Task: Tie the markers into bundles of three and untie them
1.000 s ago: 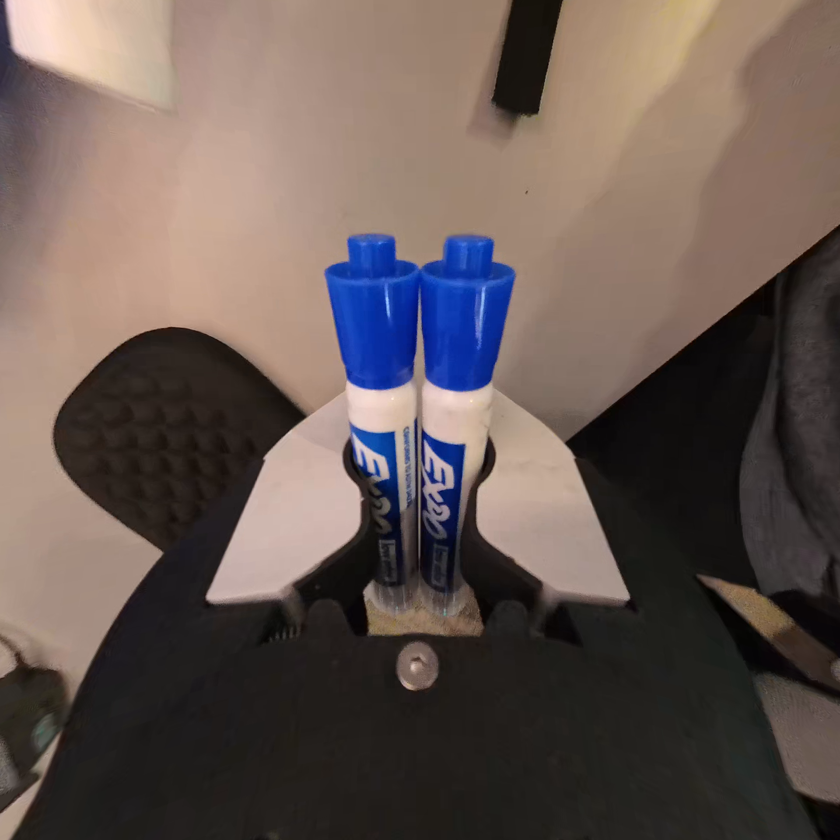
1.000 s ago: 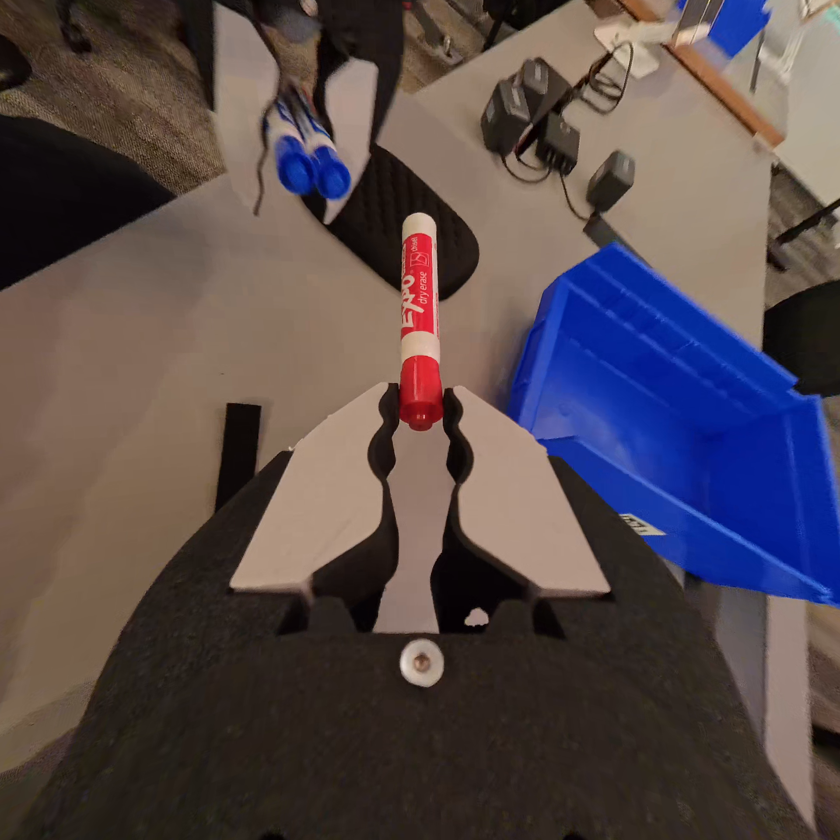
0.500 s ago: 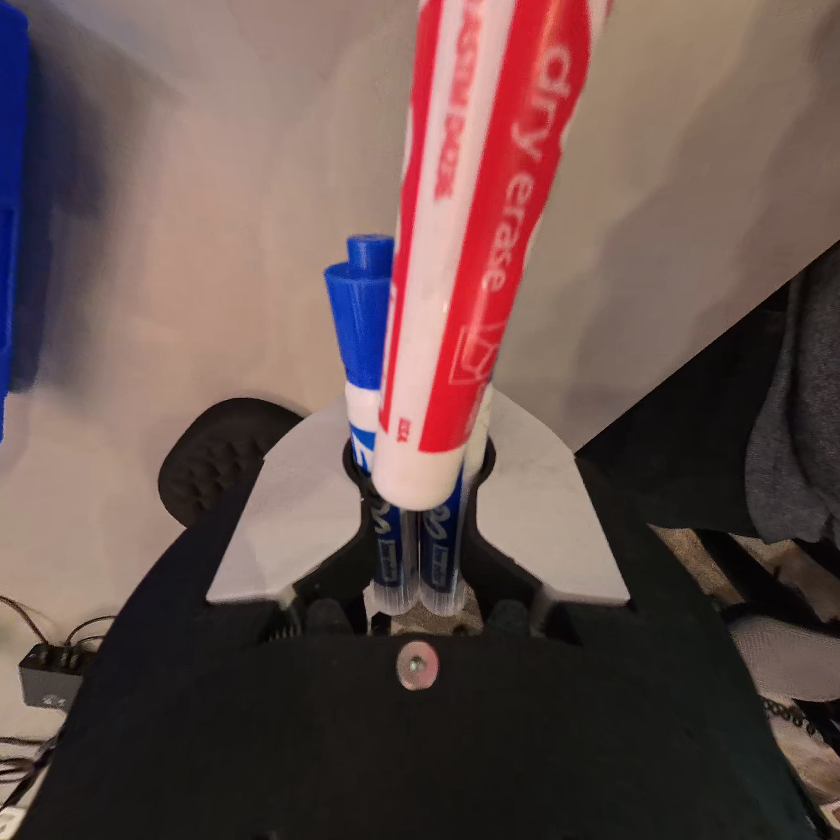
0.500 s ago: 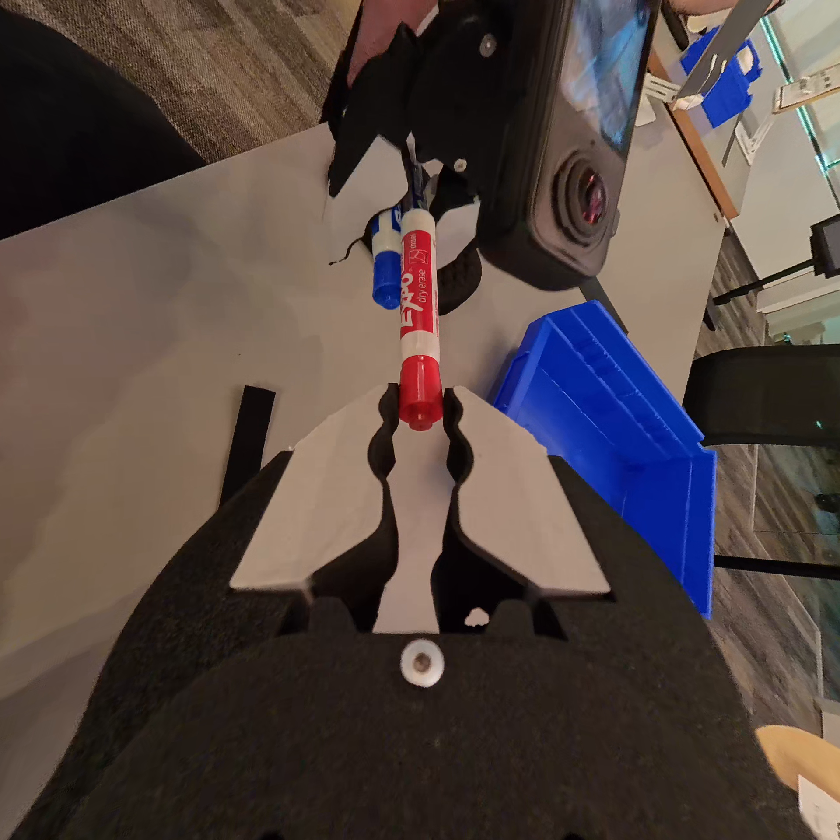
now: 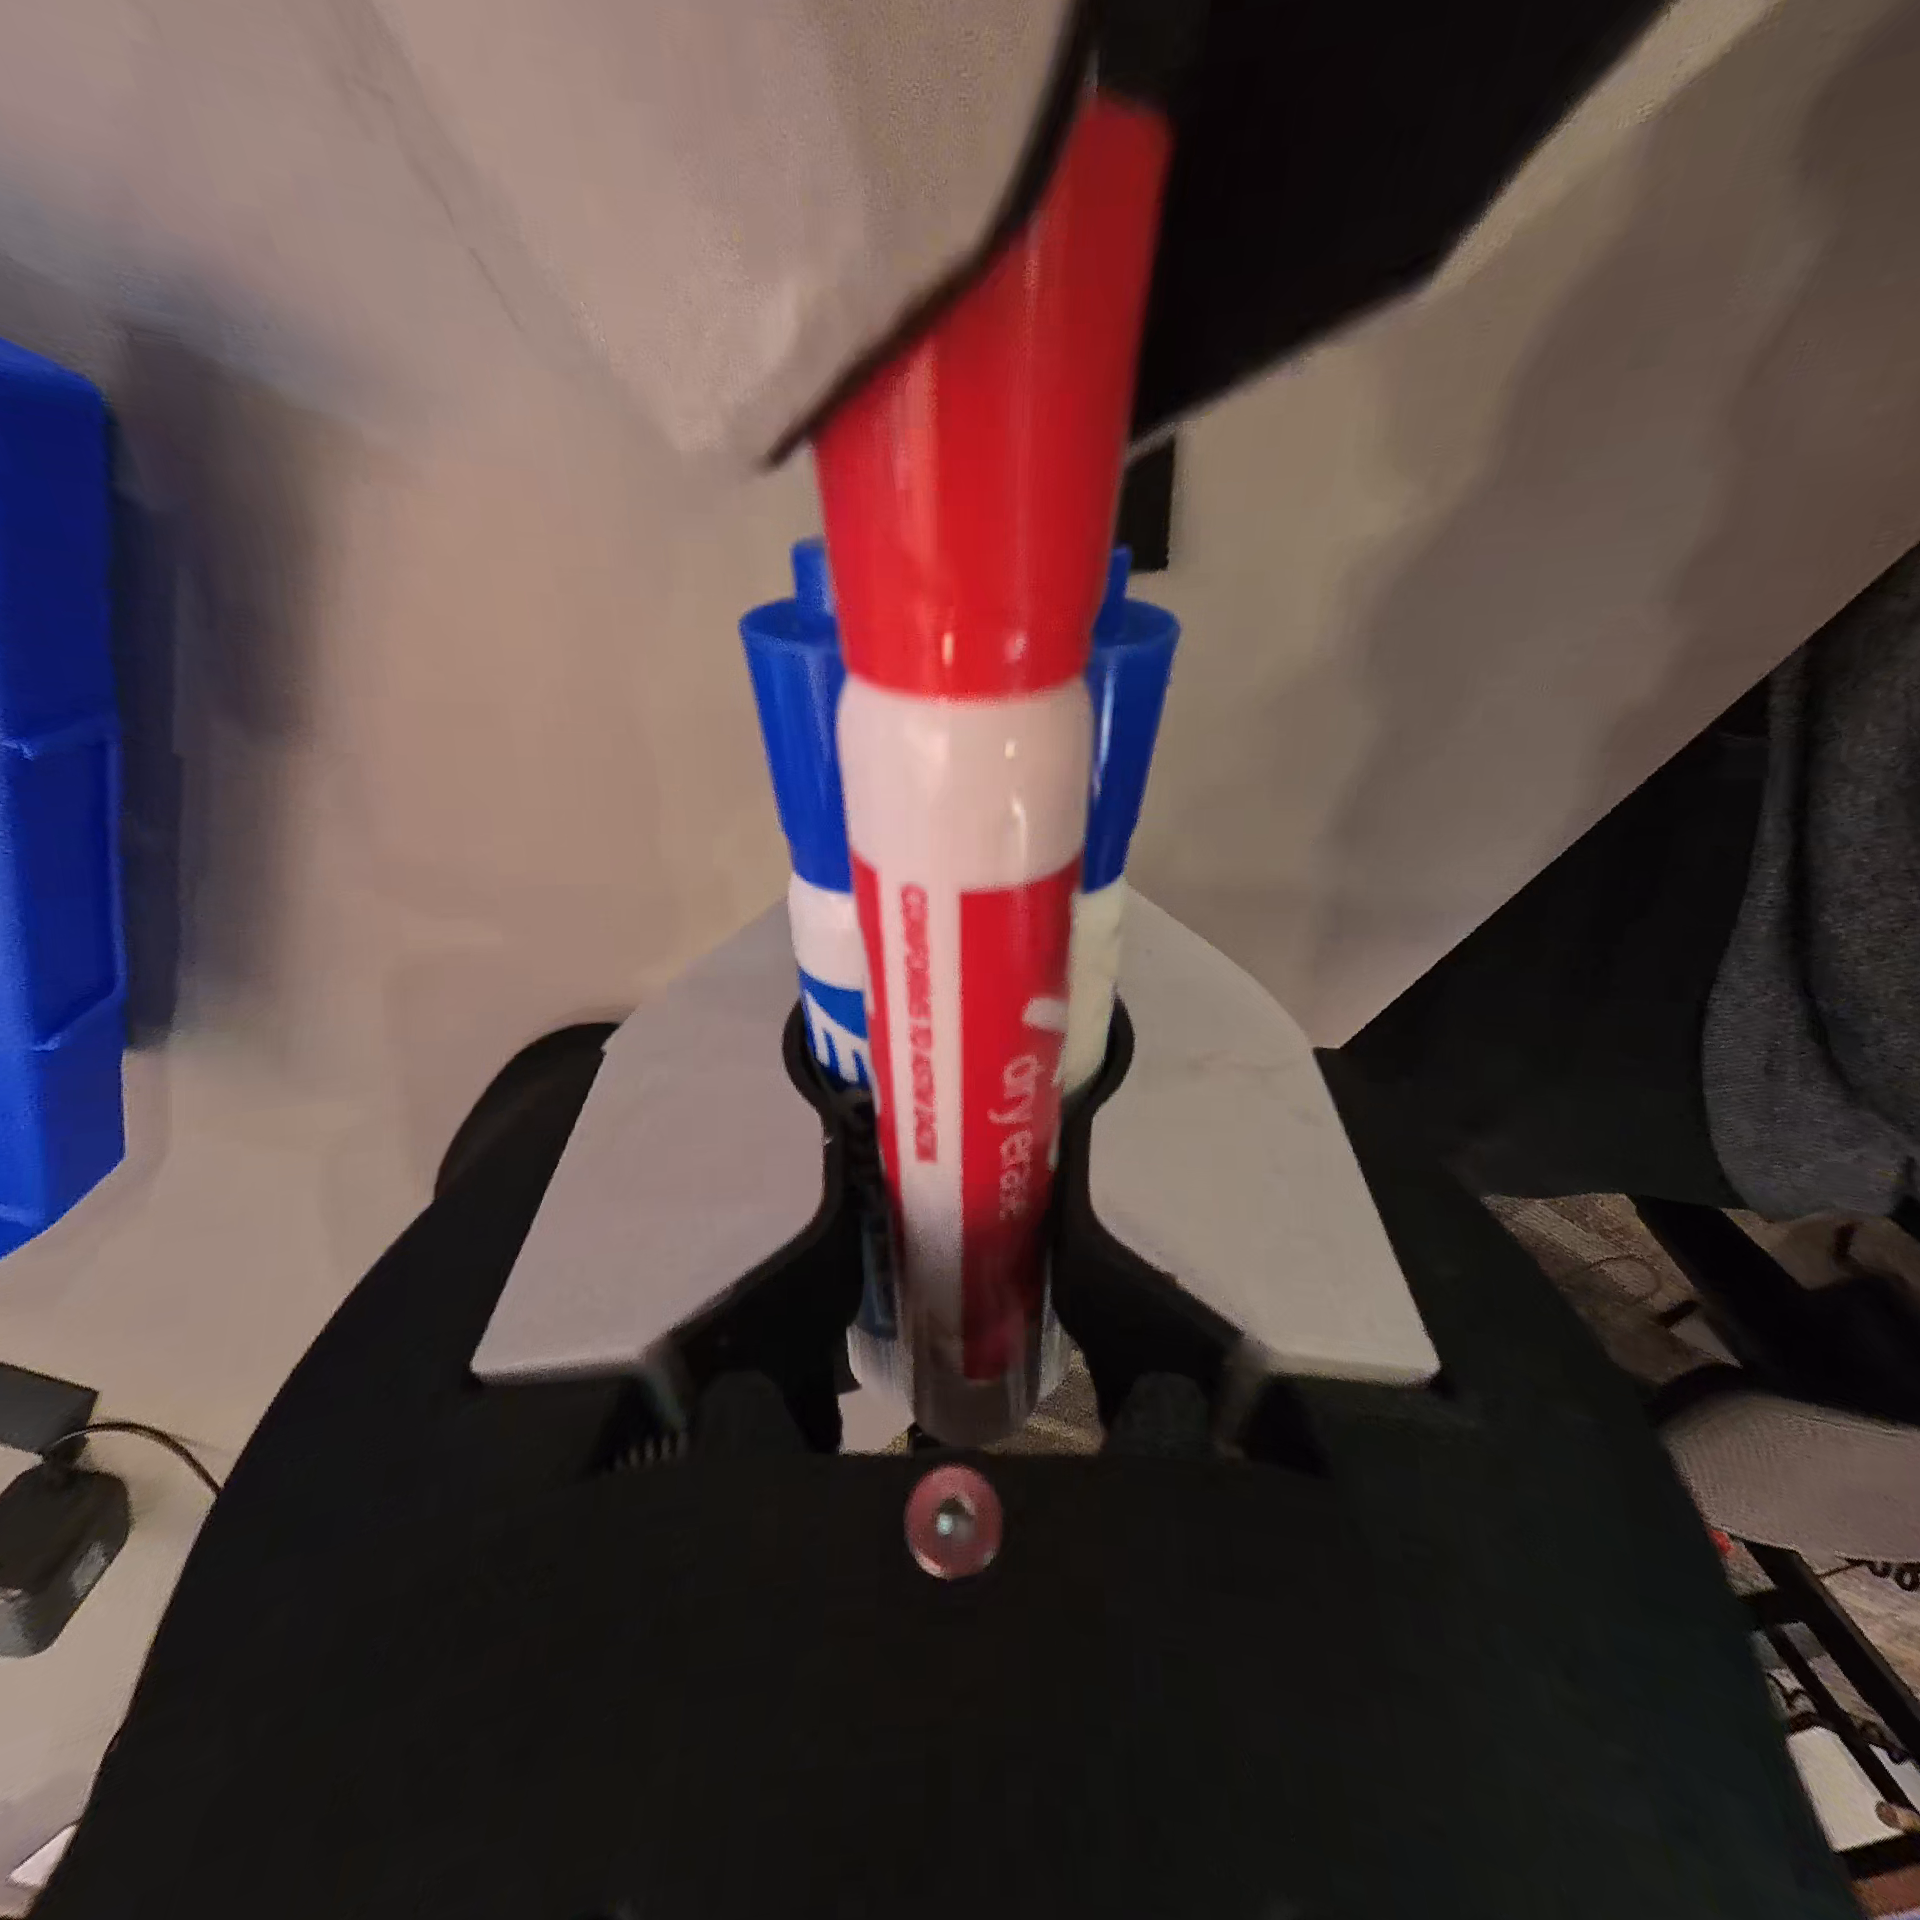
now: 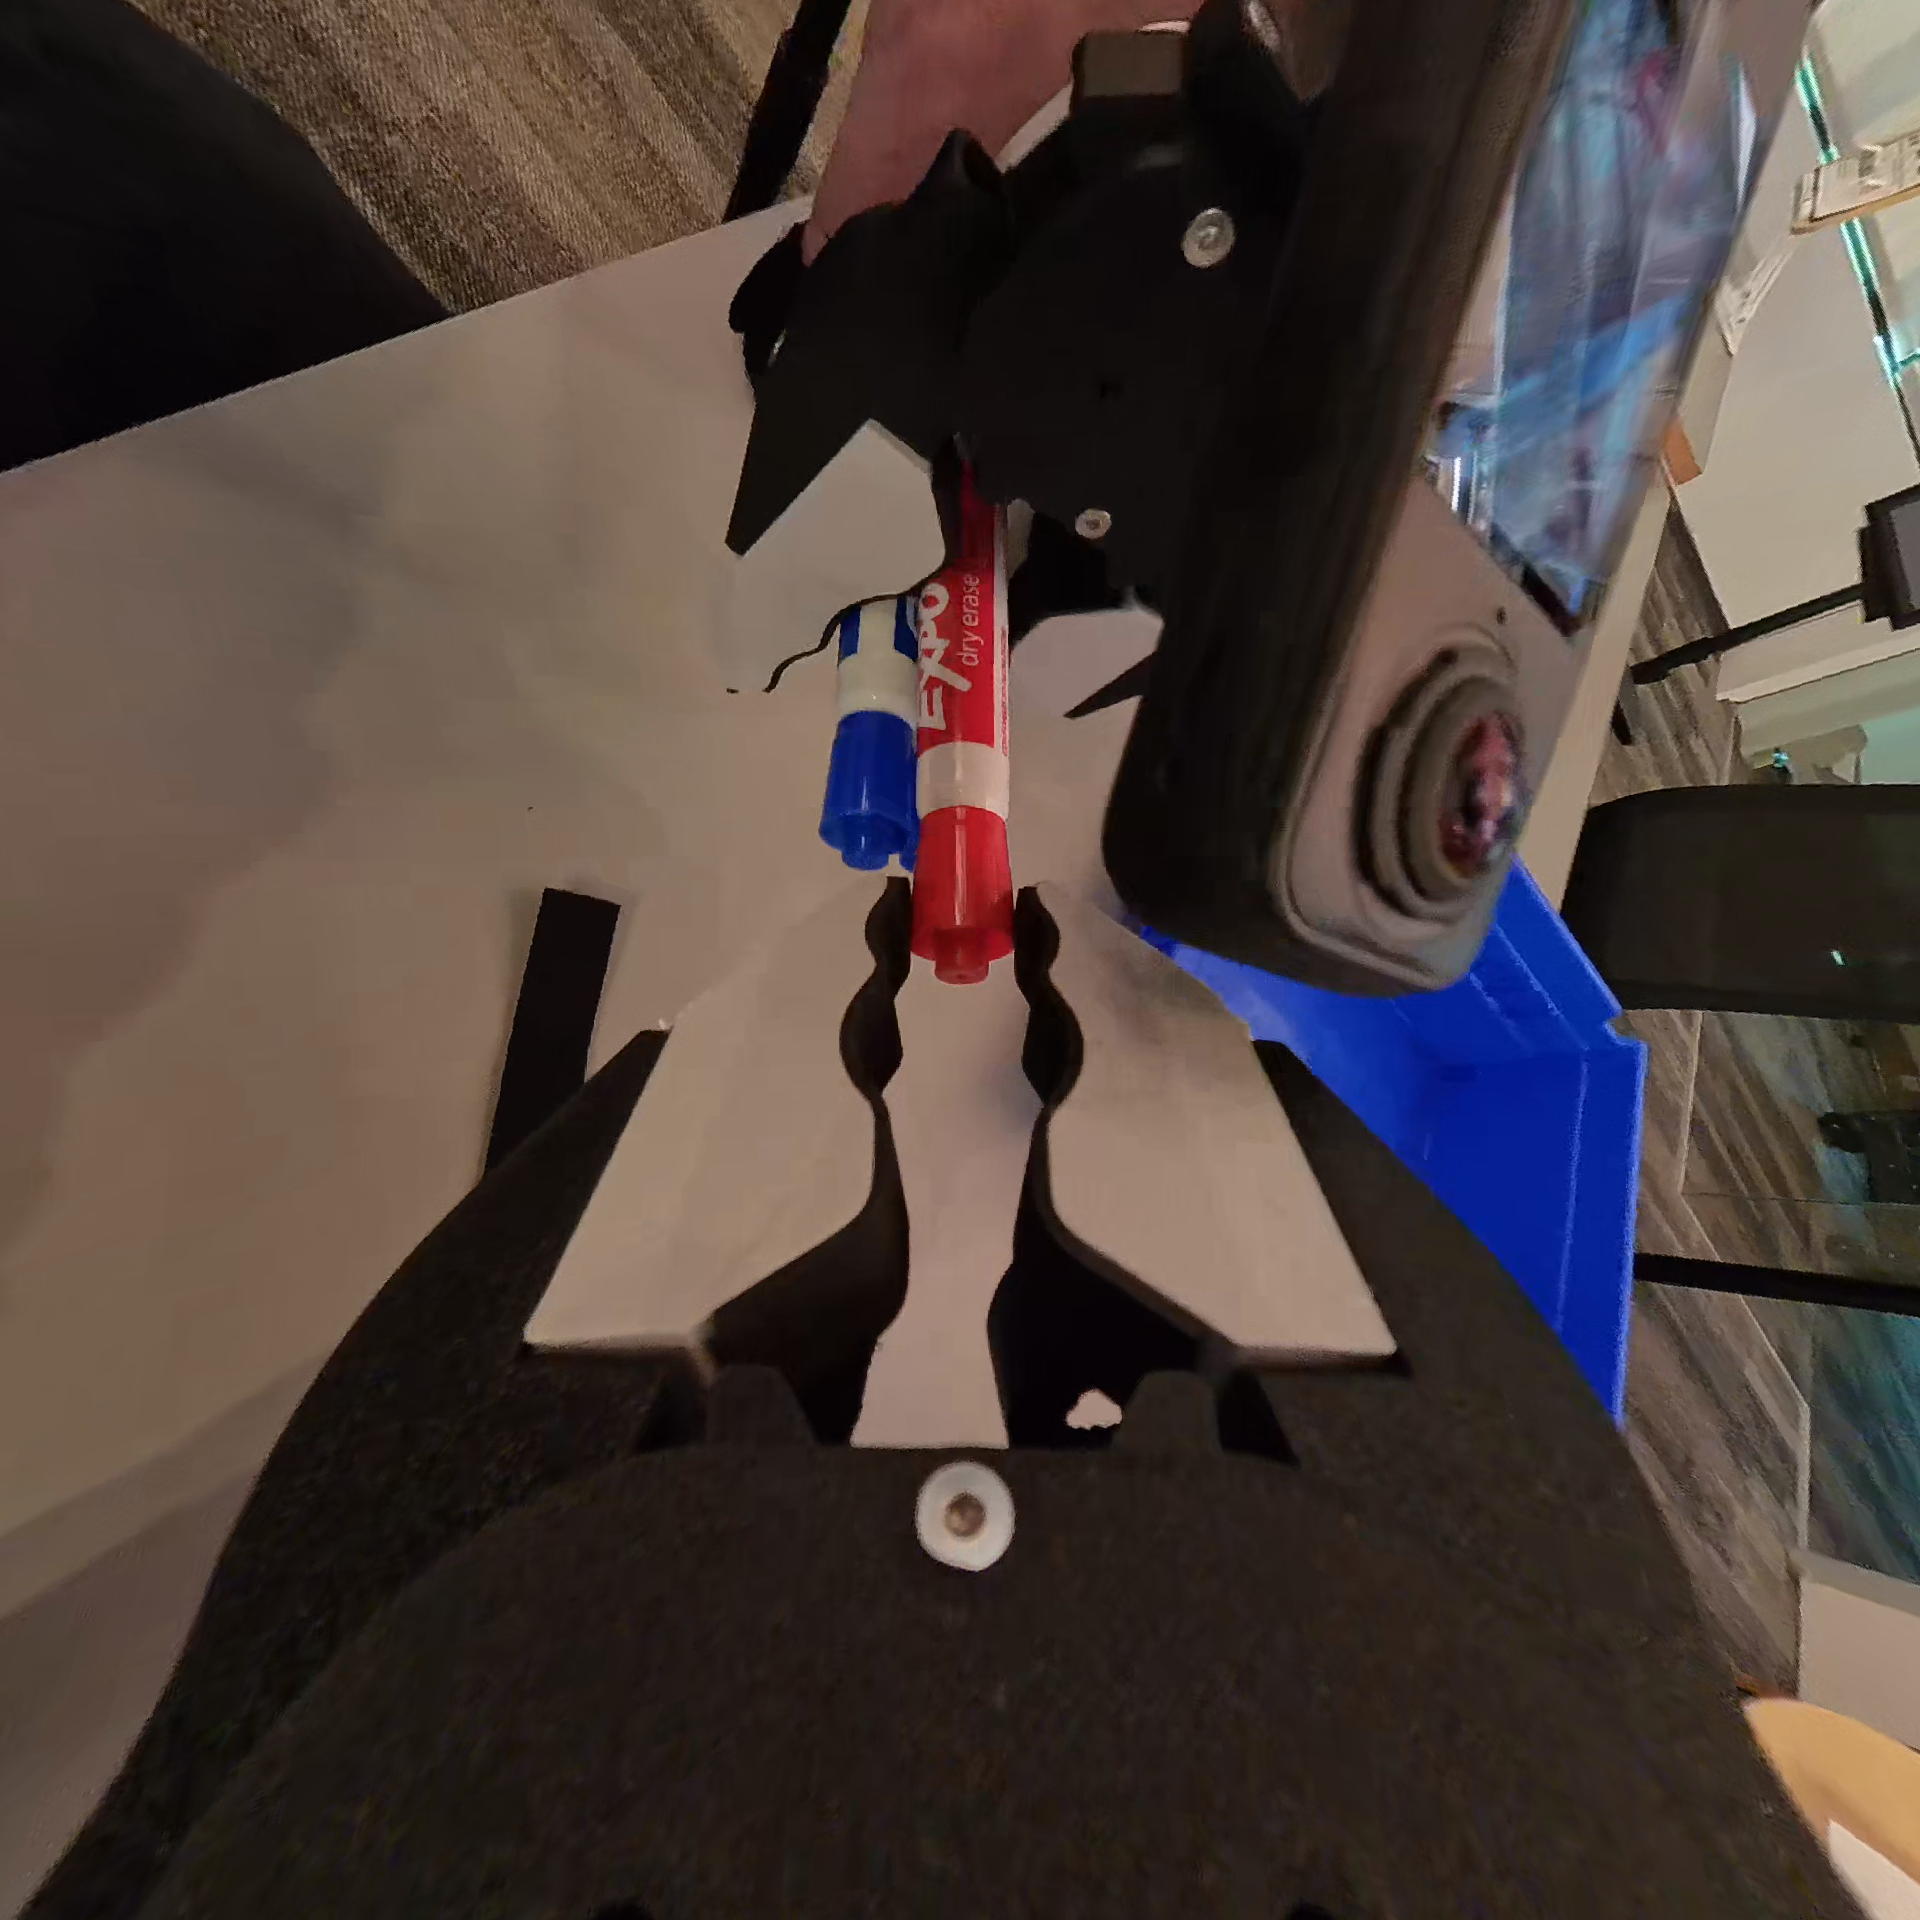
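My left gripper (image 5: pixel 961 1018) is shut on two blue-capped markers (image 5: pixel 790 769), side by side, caps pointing away from it. My right gripper (image 6: pixel 961 914) is shut on the cap of a red marker (image 6: pixel 961 727). The red marker (image 5: pixel 977 831) lies lengthwise on top of the two blue ones, its body reaching back between the left fingers to near the left gripper's base. In the right wrist view one blue marker (image 6: pixel 868 758) shows beside the red one, under the left gripper's black body (image 6: pixel 1039 343) and its camera. A black strap (image 6: pixel 556 997) lies flat on the table.
A blue plastic bin (image 6: pixel 1475 1122) stands on the grey table (image 6: pixel 364 675) to the right, also at the left edge of the left wrist view (image 5: pixel 52 790). Small black adapters with cables (image 5: pixel 52 1538) lie at the lower left. Dark chairs and carpet lie beyond the table edge. There is about 11 centimetres between the tips of the two grippers. Left tips and right tips are each some 15 centimetres from the black strap (image 6: pixel 556 997).
The two grippers have come together. The red marker has slid farther in over the two blue ones, so that its cap now lines up near theirs.
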`<action>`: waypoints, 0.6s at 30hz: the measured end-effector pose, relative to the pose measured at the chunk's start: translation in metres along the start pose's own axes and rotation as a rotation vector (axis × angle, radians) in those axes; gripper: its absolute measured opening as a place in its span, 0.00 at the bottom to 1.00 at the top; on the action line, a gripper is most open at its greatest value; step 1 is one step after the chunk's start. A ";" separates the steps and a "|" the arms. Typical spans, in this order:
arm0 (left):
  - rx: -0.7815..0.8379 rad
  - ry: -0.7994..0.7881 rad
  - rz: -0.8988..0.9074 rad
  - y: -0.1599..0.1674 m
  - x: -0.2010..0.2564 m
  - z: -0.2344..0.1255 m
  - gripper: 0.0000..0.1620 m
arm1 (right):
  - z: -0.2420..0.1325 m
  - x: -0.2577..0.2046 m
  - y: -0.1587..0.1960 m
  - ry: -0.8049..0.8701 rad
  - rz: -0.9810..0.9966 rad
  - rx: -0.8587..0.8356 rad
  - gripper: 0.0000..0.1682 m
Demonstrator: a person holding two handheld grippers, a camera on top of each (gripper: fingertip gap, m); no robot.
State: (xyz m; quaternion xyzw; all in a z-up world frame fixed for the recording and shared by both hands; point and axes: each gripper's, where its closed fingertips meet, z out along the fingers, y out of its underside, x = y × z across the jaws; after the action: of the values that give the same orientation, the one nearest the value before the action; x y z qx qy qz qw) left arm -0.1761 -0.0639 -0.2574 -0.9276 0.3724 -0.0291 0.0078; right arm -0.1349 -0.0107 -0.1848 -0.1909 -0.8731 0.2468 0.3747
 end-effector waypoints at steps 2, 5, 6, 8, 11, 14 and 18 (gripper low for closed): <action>-0.001 -0.004 0.013 -0.003 -0.001 0.000 0.26 | 0.001 0.000 0.000 0.008 -0.005 -0.004 0.11; -0.013 -0.002 0.017 -0.003 -0.003 0.000 0.26 | 0.001 0.002 0.000 0.024 -0.010 -0.003 0.11; -0.018 0.003 0.016 -0.003 -0.003 0.000 0.26 | 0.001 0.003 0.001 0.034 -0.012 -0.008 0.13; -0.024 -0.005 0.017 -0.002 -0.006 -0.002 0.27 | -0.002 0.006 0.001 0.049 -0.009 0.003 0.14; -0.009 -0.006 0.013 -0.004 -0.008 -0.005 0.26 | -0.009 0.009 0.004 0.059 0.014 0.019 0.15; 0.004 -0.004 0.012 -0.005 -0.008 -0.009 0.26 | -0.016 0.011 0.010 0.057 0.057 0.058 0.12; 0.012 -0.009 0.008 -0.006 -0.009 -0.013 0.26 | -0.018 0.014 0.010 0.045 0.103 0.111 0.05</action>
State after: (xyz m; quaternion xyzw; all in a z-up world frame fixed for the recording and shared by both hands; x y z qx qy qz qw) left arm -0.1793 -0.0536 -0.2446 -0.9261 0.3761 -0.0273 0.0153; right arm -0.1290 0.0099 -0.1715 -0.2198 -0.8384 0.3096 0.3911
